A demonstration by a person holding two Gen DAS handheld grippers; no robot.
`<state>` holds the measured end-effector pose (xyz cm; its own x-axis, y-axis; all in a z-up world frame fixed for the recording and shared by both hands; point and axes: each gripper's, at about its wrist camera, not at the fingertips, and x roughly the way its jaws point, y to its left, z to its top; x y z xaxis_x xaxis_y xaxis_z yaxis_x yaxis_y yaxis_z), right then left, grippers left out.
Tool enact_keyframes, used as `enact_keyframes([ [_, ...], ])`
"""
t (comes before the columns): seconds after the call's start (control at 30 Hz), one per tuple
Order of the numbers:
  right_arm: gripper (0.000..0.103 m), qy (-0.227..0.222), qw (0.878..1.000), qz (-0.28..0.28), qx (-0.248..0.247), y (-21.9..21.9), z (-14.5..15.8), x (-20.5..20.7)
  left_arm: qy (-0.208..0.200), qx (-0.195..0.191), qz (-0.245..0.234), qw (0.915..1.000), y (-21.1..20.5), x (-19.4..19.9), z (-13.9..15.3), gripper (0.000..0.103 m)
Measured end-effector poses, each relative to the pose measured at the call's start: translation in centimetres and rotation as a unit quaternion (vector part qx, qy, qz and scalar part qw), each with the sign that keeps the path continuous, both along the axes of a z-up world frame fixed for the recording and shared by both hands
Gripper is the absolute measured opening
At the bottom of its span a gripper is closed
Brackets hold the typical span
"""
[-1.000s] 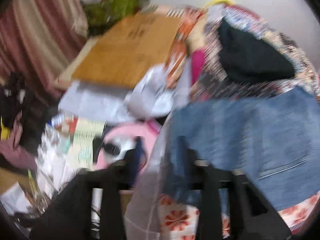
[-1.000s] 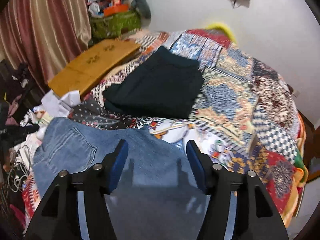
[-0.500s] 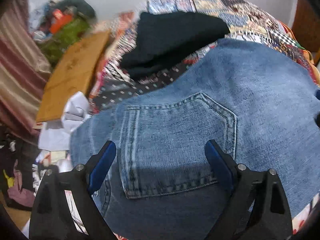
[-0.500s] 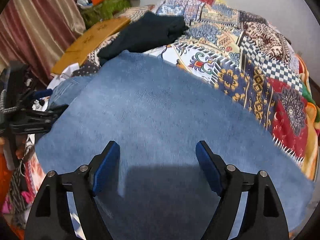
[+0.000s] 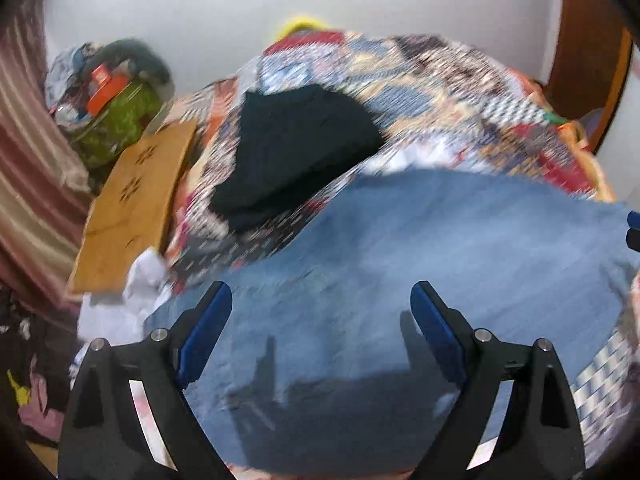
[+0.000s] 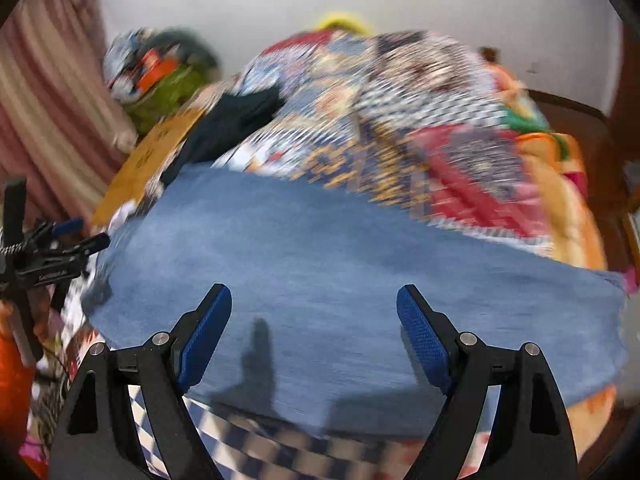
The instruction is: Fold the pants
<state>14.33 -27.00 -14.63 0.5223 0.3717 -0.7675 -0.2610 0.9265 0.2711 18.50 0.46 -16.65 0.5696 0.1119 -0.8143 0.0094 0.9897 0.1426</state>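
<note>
Both grippers I'm steering stand wide apart with nothing between their blue pads: my left gripper (image 5: 320,308) and my right gripper (image 6: 314,308) each hover over the cloth, and on both the jaws have just been opening, the right one a little later than the left. Biggest in view is the patchwork bedspread (image 5: 460,92), which runs from under both tools up to the far wall; both views are smeared, so its pattern is hard to read. Spread flat on it, directly beneath and ahead of both grippers, lie the blue denim pants (image 5: 440,248) (image 6: 320,248), a broad smooth panel of them, touching neither set of pads as far as I can see. Ahead and to the left of my left gripper a dark folded garment (image 5: 296,148) rests on the bedspread, just beyond the far edge of the denim. Further left, off the bed's side, sits a wooden board (image 5: 132,208), with a striped curtain (image 5: 28,184) beyond it. From the right wrist view I can make out the left tool's fingertips (image 6: 80,240) at the frame's left edge, beside the denim's left end.
</note>
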Motion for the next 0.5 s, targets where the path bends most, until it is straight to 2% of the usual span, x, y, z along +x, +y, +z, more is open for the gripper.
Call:
enact_keyframes([
  [0.13,0.083,-0.033,0.997,-0.071,-0.019,-5.6,1.8,-1.4,-0.002,-0.041,-0.041,0.9983,-4.4,2.4,1.2,0.091],
  [0.23,0.083,-0.040,0.992,-0.114,-0.034,-9.0,2.2,-2.4,0.004,-0.058,-0.067,0.9960,-7.9,3.7,1.2,0.091],
  [0.4,0.083,-0.017,0.978,-0.203,-0.046,-15.4,0.3,-3.8,0.032,-0.086,-0.108,0.9900,-12.5,5.4,0.5,0.091],
  [0.5,0.083,0.017,0.968,-0.248,-0.019,-18.9,-2.0,-4.7,0.049,-0.079,-0.128,0.9873,-15.0,6.0,-0.4,0.091],
])
